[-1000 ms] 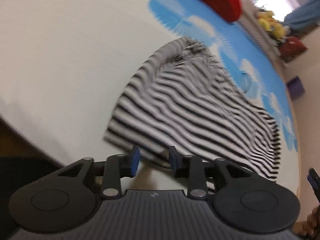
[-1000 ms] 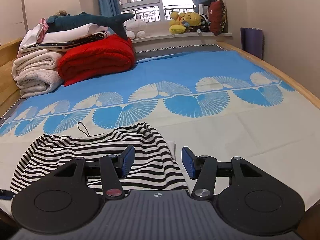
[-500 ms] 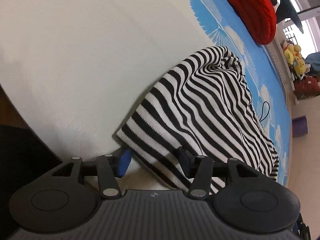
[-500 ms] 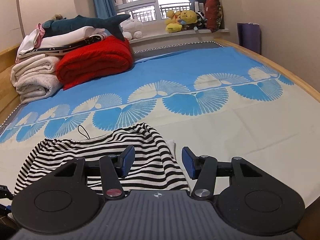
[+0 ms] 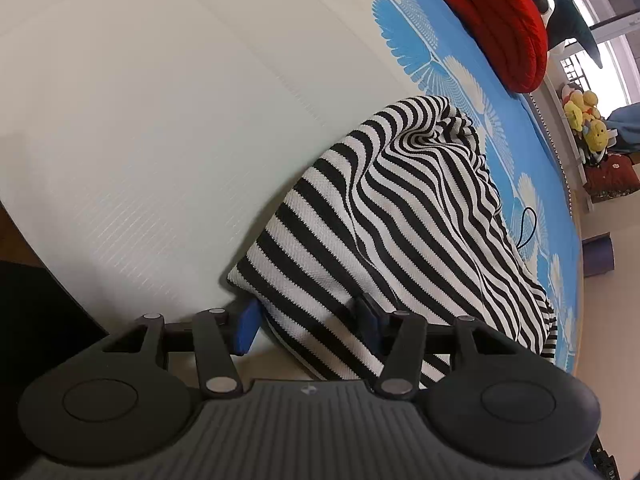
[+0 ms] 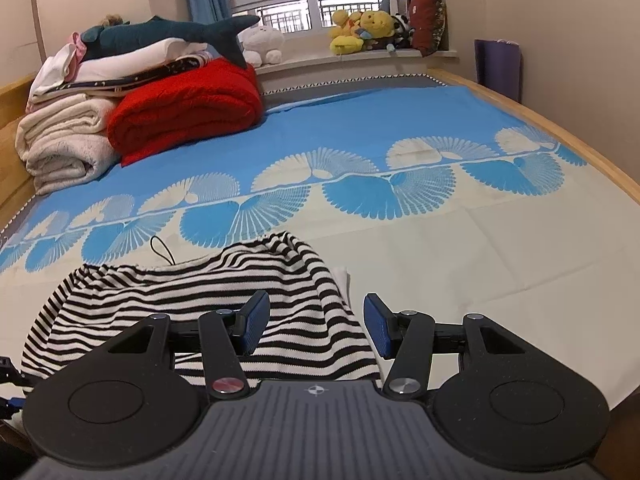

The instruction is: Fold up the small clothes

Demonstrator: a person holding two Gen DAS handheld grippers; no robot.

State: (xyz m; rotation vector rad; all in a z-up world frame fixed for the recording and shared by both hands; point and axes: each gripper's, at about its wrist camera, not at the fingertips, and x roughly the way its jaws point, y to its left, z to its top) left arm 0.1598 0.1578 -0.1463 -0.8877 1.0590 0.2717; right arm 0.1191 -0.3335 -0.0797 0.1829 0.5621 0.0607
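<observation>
Left gripper (image 5: 307,322): over the last second its jaws have been opening, and they now stand wide astride the near corner of the striped garment (image 5: 400,216). One blue pad (image 5: 246,330) sits off the hem at 9 o'clock of that corner; the other lies on top of the cloth at 3 o'clock. Cloth is between them but not pinched. The camera has also rolled and dropped closer to the bed sheet (image 5: 140,120).

The garment lies bunched on the cream part of the sheet, a black cord loop (image 6: 162,250) at its far edge, at 12 o'clock.

Right gripper (image 6: 316,330): unchanged, jaws wide, nothing held, straddling the garment's right edge.

I judge both sides staged for a corner pinch; the fold is not yet begun. Red blanket (image 6: 184,114) lies well apart at 11 o'clock.
</observation>
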